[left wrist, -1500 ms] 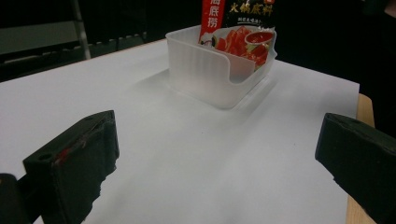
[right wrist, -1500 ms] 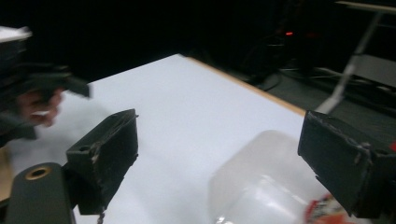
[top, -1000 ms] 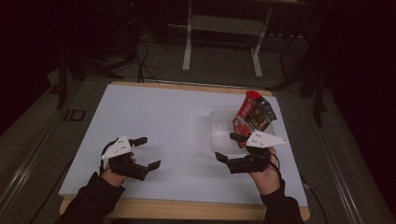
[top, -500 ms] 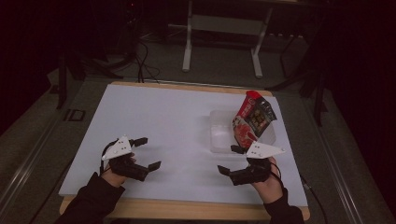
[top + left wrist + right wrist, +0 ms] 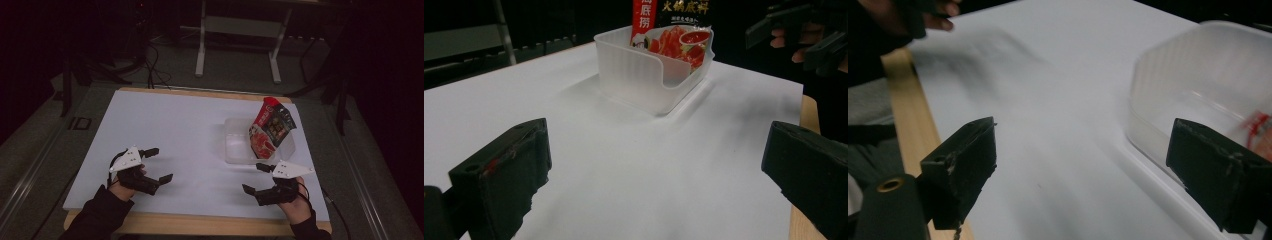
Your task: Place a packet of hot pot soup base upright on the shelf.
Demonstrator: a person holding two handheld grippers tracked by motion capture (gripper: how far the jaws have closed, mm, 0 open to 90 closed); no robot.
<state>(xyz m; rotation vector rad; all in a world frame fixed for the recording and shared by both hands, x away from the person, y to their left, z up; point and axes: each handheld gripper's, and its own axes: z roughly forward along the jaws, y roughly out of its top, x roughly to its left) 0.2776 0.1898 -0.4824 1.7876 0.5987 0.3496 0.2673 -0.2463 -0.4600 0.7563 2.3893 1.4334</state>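
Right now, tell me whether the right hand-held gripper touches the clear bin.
Apart. The high view shows white table between the right hand-held gripper and the clear bin.

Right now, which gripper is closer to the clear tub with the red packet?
Right. The right gripper sits open just in front of the clear tub, near its front edge. The left gripper is open too, well off to the tub's left.

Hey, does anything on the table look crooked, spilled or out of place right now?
Only one thing: the red snack pouch stands on end in the clear plastic bin, leaning against its far right side and poking well above the rim rather than lying inside. Nothing looks spilled or damaged. Both grippers, left and right, are open and hold nothing.
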